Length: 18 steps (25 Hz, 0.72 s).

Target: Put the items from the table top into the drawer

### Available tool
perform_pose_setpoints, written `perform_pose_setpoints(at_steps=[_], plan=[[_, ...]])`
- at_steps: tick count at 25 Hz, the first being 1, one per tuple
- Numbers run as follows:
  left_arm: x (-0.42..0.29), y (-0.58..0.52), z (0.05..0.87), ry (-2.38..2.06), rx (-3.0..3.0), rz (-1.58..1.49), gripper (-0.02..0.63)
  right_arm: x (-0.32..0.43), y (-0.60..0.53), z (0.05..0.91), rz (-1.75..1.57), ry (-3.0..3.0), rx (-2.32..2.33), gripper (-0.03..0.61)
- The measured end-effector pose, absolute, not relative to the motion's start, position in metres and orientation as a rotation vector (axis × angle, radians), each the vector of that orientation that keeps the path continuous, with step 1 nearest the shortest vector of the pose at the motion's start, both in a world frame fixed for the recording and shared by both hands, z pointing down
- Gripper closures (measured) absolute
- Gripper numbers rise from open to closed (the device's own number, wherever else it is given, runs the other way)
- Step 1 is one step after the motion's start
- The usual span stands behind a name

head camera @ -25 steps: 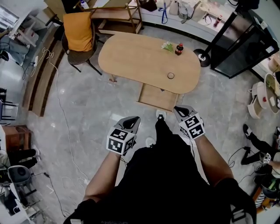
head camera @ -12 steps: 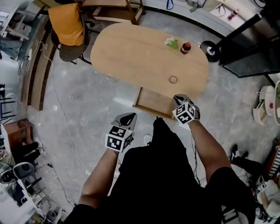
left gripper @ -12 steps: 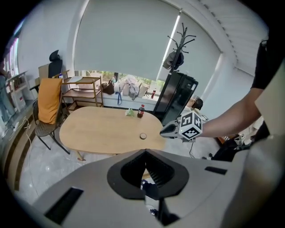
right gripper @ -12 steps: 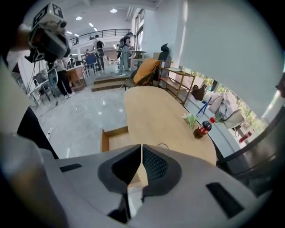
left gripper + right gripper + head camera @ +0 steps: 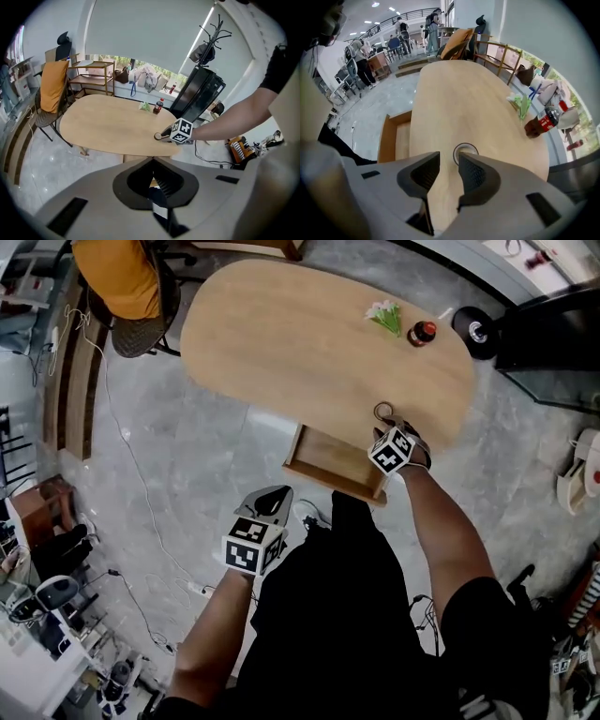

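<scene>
Claws at work on a clearing job: nearest the person, the left claw is hanging low over the floor with its jaws together and nothing in them, apparently waiting its turn. Beyond it, the drawer is standing pulled out under the edge of the bench, showing nothing inside and ready to receive things. Just past it, the right claw is pointing steeply down at the bench, its jaws having just been opening and standing wide. The ring is lying just beyond the tips, not yet between the pads. Farther back, the bottle and sprig are sitting close together, untouched.
</scene>
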<state>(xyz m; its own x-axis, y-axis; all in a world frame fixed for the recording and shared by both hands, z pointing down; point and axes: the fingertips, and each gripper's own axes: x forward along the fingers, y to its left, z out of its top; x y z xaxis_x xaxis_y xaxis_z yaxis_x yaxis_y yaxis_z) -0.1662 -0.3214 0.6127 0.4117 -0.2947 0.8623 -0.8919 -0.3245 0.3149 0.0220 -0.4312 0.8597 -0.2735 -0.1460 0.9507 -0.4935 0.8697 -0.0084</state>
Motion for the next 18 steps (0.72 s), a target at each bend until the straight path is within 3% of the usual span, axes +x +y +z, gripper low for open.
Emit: perform_pose_setpoints(at_steps=[6, 10, 18], plan=[[-0.164, -0.316, 0.632, -1.015, 1.783, 0.923, 0.609, 0.023, -0.439, 0.902, 0.284, -1.780, 0.408, 0.493], [-0.173, -0.308, 0.639, -1.007, 1.770, 0.923, 0.609, 0.022, -0.438, 0.912, 0.225, -1.751, 0.428, 0.548], [-0.179, -0.301, 0.650, -0.942, 1.796, 0.925, 0.609, 0.018, -0.425, 0.882, 0.268, -1.807, 0.544, 0.555]])
